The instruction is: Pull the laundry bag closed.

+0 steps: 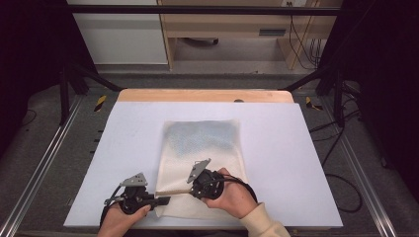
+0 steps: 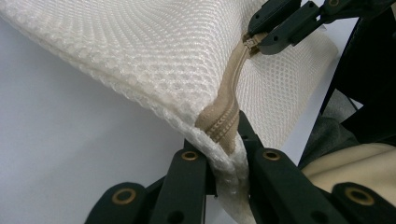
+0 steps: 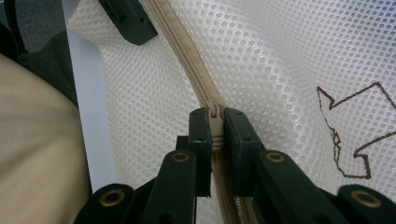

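Desk [image 1: 123, 148], pale sheet over it, fills the middle of the high view; wooden edge along its far side.

Mesh bag [image 1: 197, 148], cream, lies flat at centre of the desk, long side running away from the person, something bluish faintly visible inside its upper half. Brown line drawing [image 3: 348, 135] printed on the mesh, right of frame in the right gripper view.

Left gripper [image 1: 160, 200], lower left of centre in the high view: jaws clenched on the bag's near corner, where the zipper tape [image 2: 224, 112] ends.

Right gripper [image 1: 188, 190], lower centre: jaws clamped on the zipper pull [image 3: 215, 126], which sits partway along the tan zipper.

The two grippers sit near each other along the bag's near edge. A cream sleeve [image 1: 264, 222] covers the right forearm.
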Tool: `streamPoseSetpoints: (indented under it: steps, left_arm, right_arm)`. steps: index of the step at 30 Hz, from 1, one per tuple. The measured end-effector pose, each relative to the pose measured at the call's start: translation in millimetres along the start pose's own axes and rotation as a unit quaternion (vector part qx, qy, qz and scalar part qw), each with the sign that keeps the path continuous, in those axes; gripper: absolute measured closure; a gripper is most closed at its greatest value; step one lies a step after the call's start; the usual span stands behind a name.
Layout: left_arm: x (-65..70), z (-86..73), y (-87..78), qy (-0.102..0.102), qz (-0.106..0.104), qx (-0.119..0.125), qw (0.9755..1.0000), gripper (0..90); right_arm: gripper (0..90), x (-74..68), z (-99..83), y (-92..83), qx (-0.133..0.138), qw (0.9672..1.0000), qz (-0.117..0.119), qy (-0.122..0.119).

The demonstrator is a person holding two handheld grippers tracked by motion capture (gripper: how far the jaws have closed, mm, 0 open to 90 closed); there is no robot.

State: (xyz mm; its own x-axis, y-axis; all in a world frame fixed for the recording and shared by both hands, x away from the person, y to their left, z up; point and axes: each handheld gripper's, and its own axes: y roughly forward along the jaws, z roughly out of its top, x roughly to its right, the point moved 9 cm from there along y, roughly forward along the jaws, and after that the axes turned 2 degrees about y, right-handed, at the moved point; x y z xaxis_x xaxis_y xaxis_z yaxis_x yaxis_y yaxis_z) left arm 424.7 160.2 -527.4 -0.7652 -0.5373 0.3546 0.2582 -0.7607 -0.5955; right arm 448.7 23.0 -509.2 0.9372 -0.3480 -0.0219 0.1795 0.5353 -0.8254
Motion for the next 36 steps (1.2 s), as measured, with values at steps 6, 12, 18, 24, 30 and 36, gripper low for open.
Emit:
streamPoseSetpoints:
  steps: [6, 12, 18, 24, 30, 36]
  left_arm:
    - [0.6, -0.4, 0.3, 0.001, 0.001, -0.001, 1.0000, 85.3]
    - [0.3, 0.8, -0.3, 0.001, -0.002, 0.001, 1.0000, 85.3]
    - [0.7, -0.2, 0.0, 0.000, 0.001, 0.000, 1.0000, 85.3]
    - [0.9, 1.4, -0.9, 0.000, -0.002, 0.003, 1.0000, 85.3]
    - [0.2, 1.4, -1.3, -0.003, -0.001, 0.006, 1.0000, 85.4]
    - [2.0, 1.3, -0.3, -0.001, -0.004, 0.006, 1.0000, 85.4]
  right_arm:
    - [82.1, 0.2, 0.3, -2.1, 0.003, 1.0000, -0.003, 0.001]
    - [82.1, 0.8, 0.3, -3.3, 0.006, 1.0000, -0.001, 0.003]
    - [82.1, 0.9, -1.1, -3.0, 0.002, 1.0000, -0.002, 0.002]
    - [82.1, 0.9, -1.0, -2.4, 0.002, 1.0000, -0.003, 0.002]
    - [82.1, 4.0, -4.9, -5.5, 0.002, 1.0000, -0.004, 0.005]
    - [82.1, 4.9, -9.9, -13.2, 0.009, 0.9999, -0.010, 0.007]
